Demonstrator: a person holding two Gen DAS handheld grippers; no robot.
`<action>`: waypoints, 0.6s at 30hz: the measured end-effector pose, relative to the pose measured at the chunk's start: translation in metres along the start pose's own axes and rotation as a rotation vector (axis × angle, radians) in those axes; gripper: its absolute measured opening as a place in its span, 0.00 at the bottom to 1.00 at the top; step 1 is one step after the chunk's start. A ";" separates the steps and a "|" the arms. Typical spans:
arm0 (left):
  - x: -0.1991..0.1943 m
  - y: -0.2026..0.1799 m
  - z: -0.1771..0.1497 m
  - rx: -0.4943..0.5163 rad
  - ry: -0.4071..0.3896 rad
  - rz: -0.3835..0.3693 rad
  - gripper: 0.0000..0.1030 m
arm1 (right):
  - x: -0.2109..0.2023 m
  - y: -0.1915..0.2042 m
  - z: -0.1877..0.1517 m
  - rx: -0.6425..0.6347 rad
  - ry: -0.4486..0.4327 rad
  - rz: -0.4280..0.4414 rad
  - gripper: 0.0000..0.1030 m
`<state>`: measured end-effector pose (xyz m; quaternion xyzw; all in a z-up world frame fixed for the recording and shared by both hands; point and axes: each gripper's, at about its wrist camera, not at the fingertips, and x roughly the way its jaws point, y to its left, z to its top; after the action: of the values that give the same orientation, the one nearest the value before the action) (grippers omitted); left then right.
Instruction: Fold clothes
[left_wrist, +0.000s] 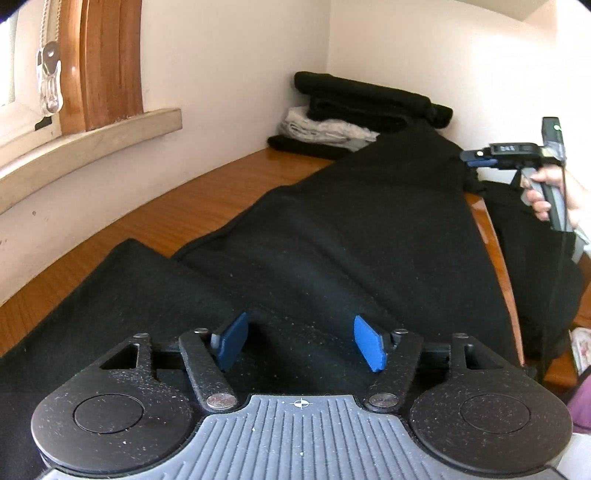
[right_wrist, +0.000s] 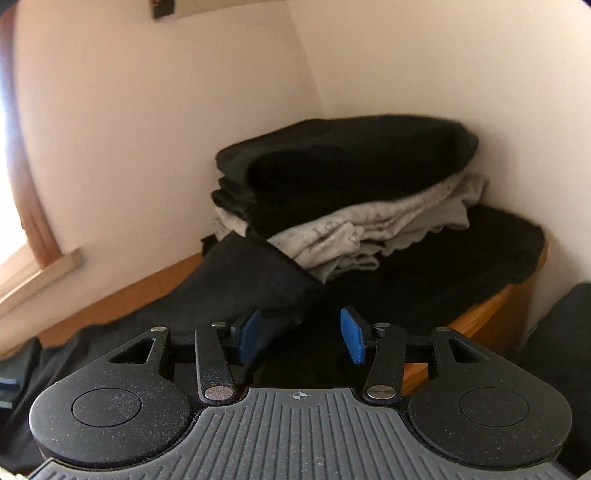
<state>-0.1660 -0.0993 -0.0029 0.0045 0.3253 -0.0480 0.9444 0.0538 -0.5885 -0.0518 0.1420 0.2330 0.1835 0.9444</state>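
Observation:
A long black garment (left_wrist: 351, 236) lies spread along the wooden table (left_wrist: 177, 210). My left gripper (left_wrist: 301, 343) hovers low over its near end. Its blue pads (left_wrist: 232, 341) stand wide apart, open, with only flat cloth beneath them. My right gripper (left_wrist: 475, 158) shows at the far right, held by a hand (left_wrist: 546, 195) above the garment's far end. In the right wrist view, the right gripper (right_wrist: 300, 338) is open. The garment's far end (right_wrist: 251, 280) lies just ahead of its left pad (right_wrist: 247, 336), and nothing is pinched.
A stack of folded black and grey clothes (left_wrist: 354, 110) (right_wrist: 343, 192) fills the table's far corner against the walls. A window sill (left_wrist: 92, 144) runs along the left wall. More dark cloth (left_wrist: 535, 258) hangs beyond the table's right edge.

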 end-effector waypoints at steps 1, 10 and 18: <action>0.000 0.001 0.000 -0.008 -0.001 -0.003 0.67 | 0.005 0.001 -0.002 0.026 -0.007 0.012 0.47; -0.001 0.007 -0.001 -0.041 -0.007 -0.017 0.70 | 0.013 0.061 0.005 -0.043 -0.114 -0.024 0.05; -0.001 0.007 -0.001 -0.043 -0.004 -0.010 0.76 | 0.018 0.193 -0.009 -0.238 -0.073 0.260 0.05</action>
<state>-0.1663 -0.0919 -0.0031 -0.0175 0.3243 -0.0455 0.9447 0.0101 -0.4076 0.0023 0.0645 0.1550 0.3250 0.9307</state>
